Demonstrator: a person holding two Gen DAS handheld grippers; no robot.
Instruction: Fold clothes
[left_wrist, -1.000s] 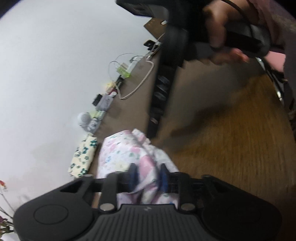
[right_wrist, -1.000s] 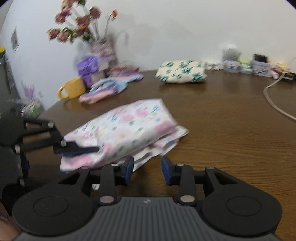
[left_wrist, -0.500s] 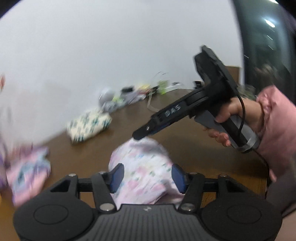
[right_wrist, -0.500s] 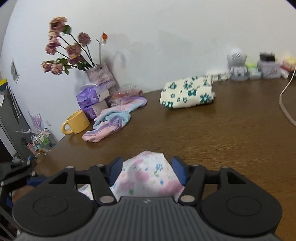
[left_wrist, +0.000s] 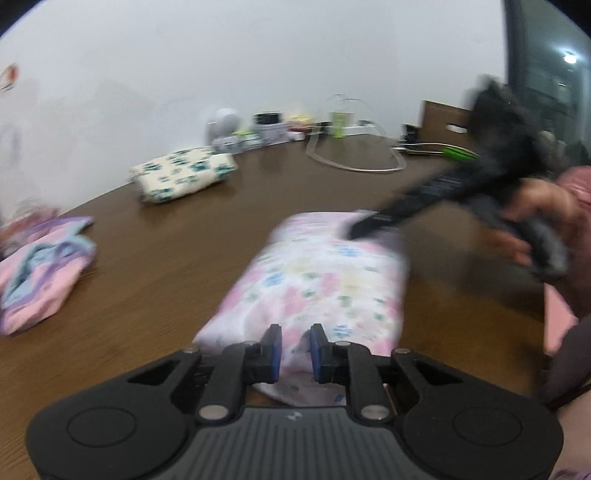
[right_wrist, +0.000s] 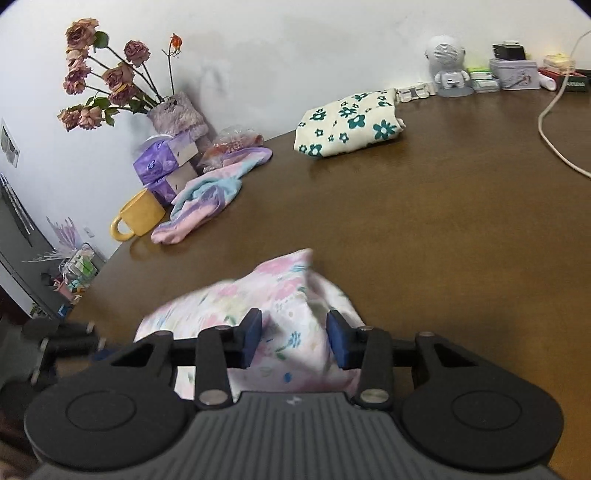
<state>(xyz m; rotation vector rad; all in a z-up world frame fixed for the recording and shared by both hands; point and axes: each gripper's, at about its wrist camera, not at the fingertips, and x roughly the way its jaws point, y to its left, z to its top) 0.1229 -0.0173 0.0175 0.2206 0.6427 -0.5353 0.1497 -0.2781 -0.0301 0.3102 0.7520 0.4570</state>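
1. Your left claw (left_wrist: 295, 347) is pinched down on the near edge of the pink floral garment (left_wrist: 317, 280), pads close together with a fold of cloth between them.
2. Your right claw (right_wrist: 294, 341) has its pads spread wide, straddling a raised hump of the same garment; cloth sits between the pads, but you cannot tell whether they press on it.
3. That garment lies bundled on the brown desk (right_wrist: 424, 221), at the near side, right in front of both claws.
4. In the left view, your right hand (left_wrist: 524, 221) holds the other tool, blurred, its tip at the far end of the garment.
5. Clothes count: three on the desk. The pink floral one, one folded cream piece with teal flowers (right_wrist: 349, 123) near the wall, and one crumpled pink-blue-purple piece (right_wrist: 207, 199) at the left.
6. Other things: one yellow mug (right_wrist: 138, 219) beside the crumpled piece, one vase of dried roses (right_wrist: 177, 114), two purple tissue packs (right_wrist: 162, 166), one white cable (right_wrist: 554, 125), one small white robot figure (right_wrist: 447, 66).
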